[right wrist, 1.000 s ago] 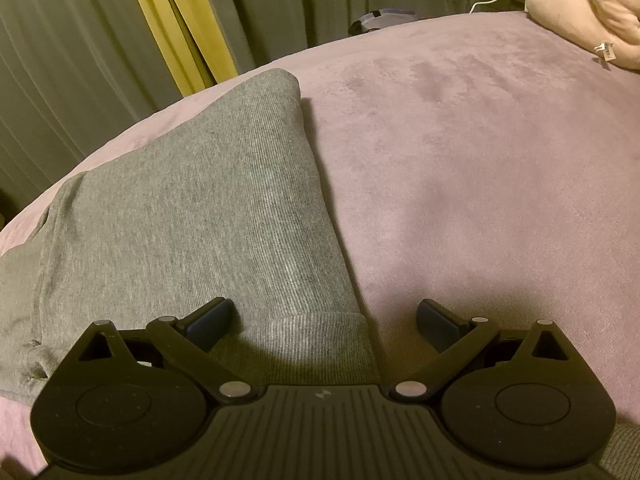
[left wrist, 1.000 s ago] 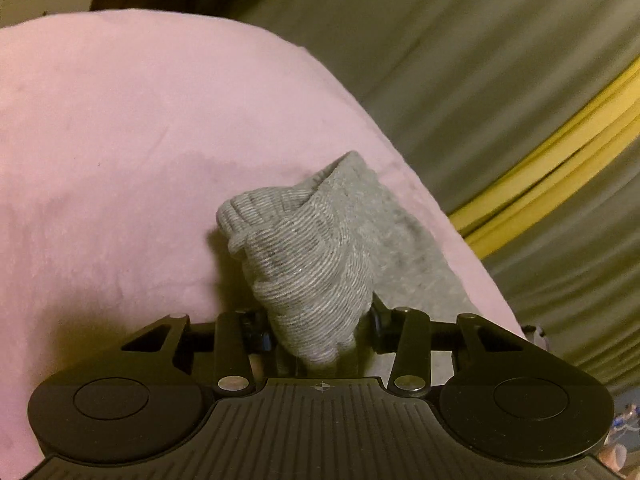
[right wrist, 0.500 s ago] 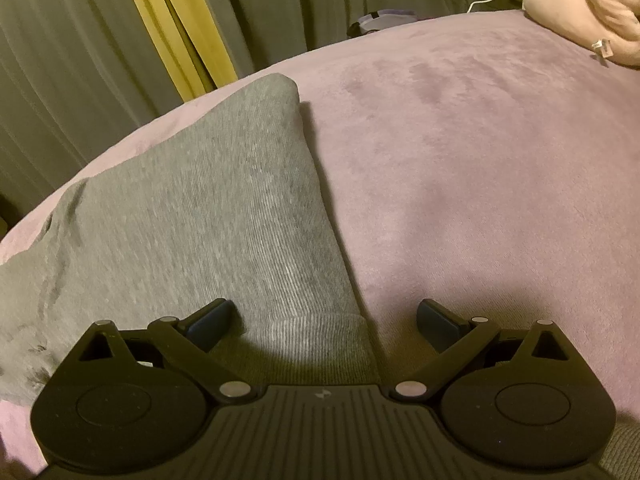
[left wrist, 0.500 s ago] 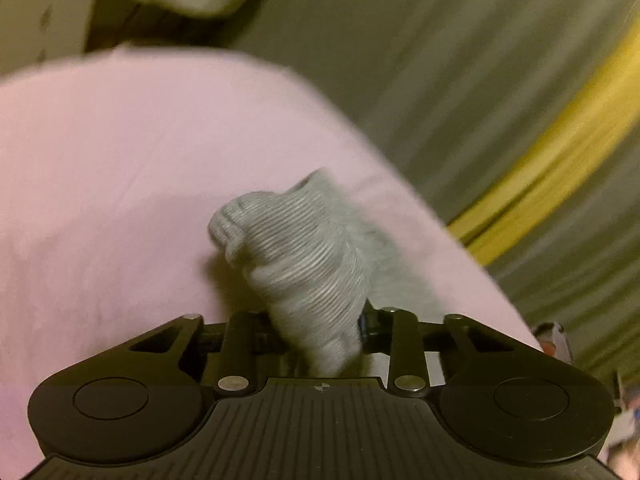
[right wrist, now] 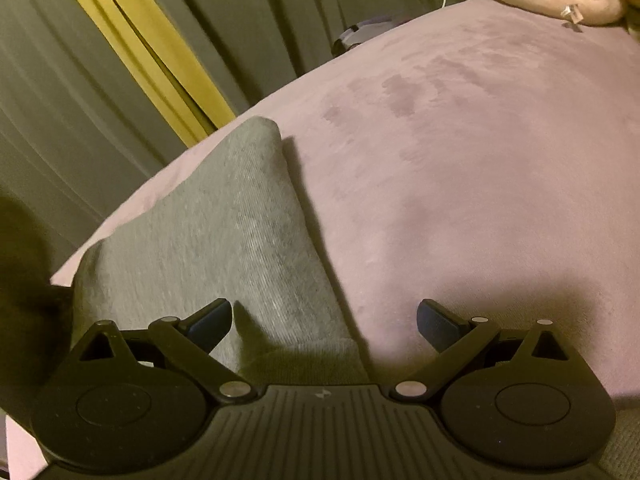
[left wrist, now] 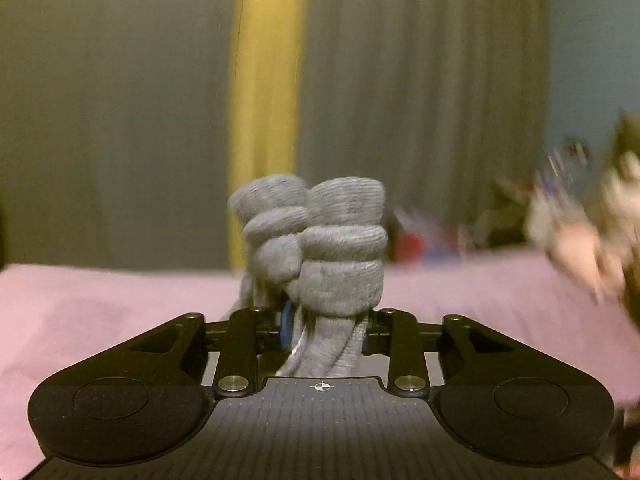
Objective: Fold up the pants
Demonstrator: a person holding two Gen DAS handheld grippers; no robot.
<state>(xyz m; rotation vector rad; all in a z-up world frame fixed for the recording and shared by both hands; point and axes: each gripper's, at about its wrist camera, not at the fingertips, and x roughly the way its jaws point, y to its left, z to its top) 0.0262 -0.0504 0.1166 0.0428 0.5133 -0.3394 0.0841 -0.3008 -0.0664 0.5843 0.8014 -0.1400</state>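
The left gripper is pointing slightly downward, its fingers standing close together with a bunched wad of the pants between them; the jaws are easing apart, though through the blur the fingers seem to be pressing the cloth on both sides. The right gripper is tilting more steeply down, its fingers spreading wide and gripping nothing.

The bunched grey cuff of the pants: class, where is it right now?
In the left wrist view the bunched cuff sits centre frame between the opening jaws of the left claw, raised above the pink bedspread, before the yellow curtain stripe.
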